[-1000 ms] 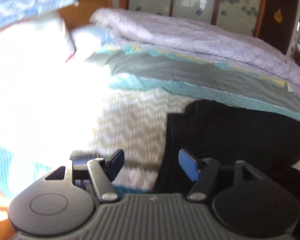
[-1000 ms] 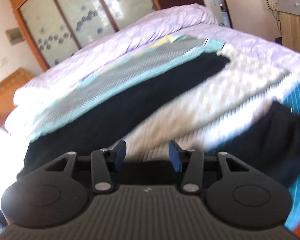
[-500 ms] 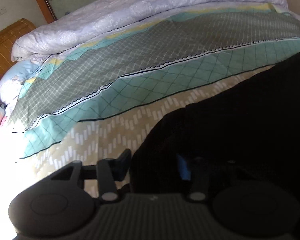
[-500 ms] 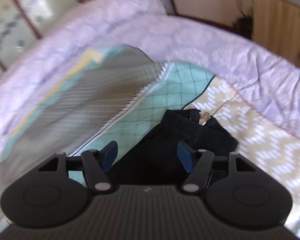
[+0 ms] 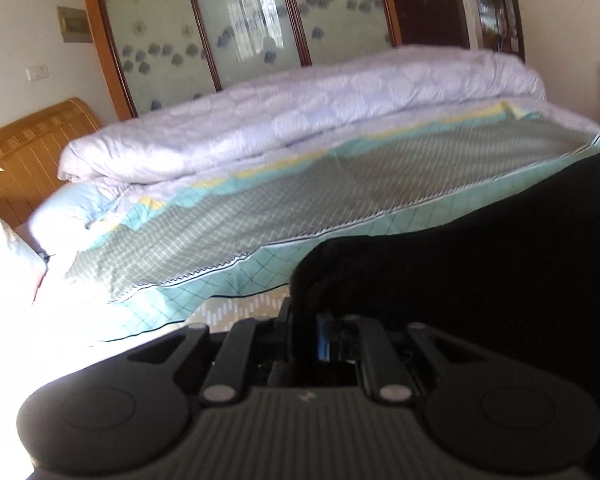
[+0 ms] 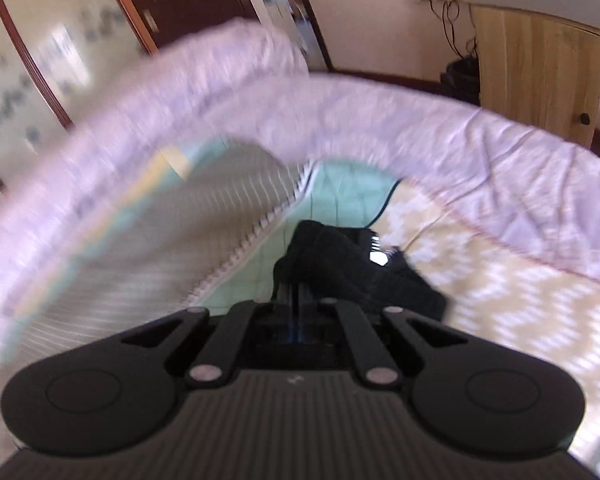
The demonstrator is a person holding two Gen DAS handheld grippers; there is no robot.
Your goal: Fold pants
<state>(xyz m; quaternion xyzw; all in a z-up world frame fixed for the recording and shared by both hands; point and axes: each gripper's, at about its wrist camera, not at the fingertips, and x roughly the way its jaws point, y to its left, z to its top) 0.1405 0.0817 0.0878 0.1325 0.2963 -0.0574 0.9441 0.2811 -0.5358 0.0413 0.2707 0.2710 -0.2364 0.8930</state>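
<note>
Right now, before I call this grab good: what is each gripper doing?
Left gripper: jaws just closed on the black fabric pants.
Right gripper: jaws just closed on the pants too.

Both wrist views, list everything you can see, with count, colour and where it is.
pants: one, black, on the bed, fabric pinched in both grippers
bedspread: one, teal, grey, yellow and beige patterned, covering the bed
quilt: one, pale lilac, rolled along the bed's far side
headboard: one, orange-brown wood, left
wardrobe doors: frosted glass, brown frames, behind the bed
cabinet: one, light wood, right of the bed
left gripper: black, blue-padded fingers closed on the pants
right gripper: black, fingers closed on the pants
</note>
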